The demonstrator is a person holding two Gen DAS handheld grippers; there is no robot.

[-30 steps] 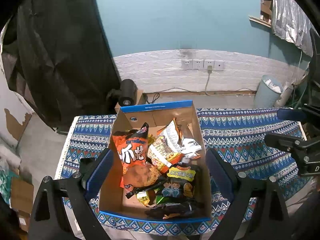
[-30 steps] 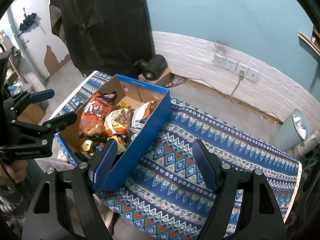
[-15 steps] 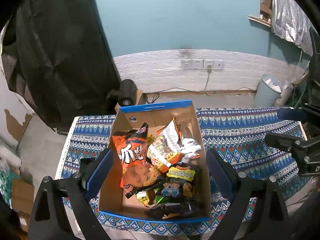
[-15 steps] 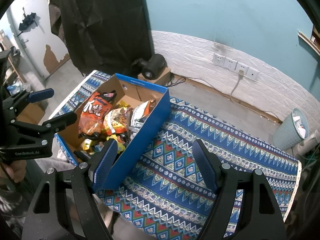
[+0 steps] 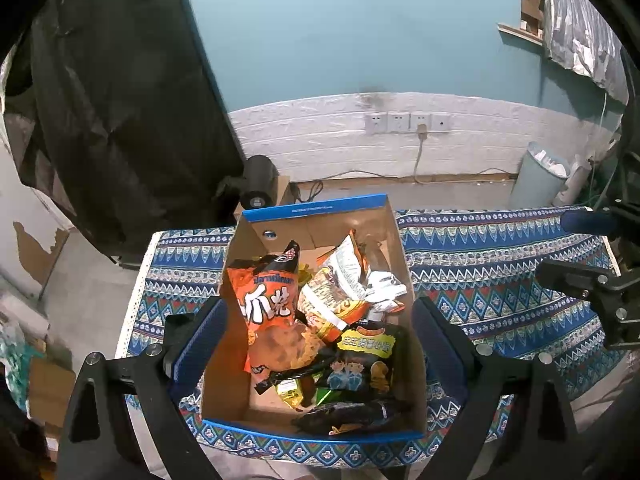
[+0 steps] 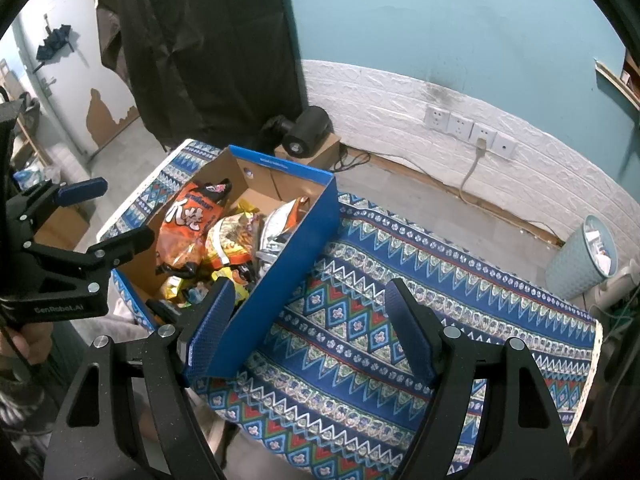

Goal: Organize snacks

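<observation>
Cardboard box [image 5: 224, 360] on patterned cloth [image 5: 480, 280], at left end of it; stiff walls, light, would slide if nudged.

Orange chip bag [image 5: 268, 312], box's 10 o'clock: puffy, crinkly, light, contents brittle; pinch top seam, not belly.

Black-yellow packet [image 5: 364, 364], 5 o'clock: slick film, grip edge.

Left gripper [image 5: 316, 344] spread wide above box, empty.

Right gripper [image 6: 308, 332] released, empty, over cloth at box's 3 o'clock.

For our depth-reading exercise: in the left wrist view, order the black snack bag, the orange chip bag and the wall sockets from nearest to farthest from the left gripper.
1. Black snack bag: box's near end, closest to the left gripper.
2. Orange chip bag: mid-box, left side.
3. Wall sockets: far wall, beyond the table.
</observation>
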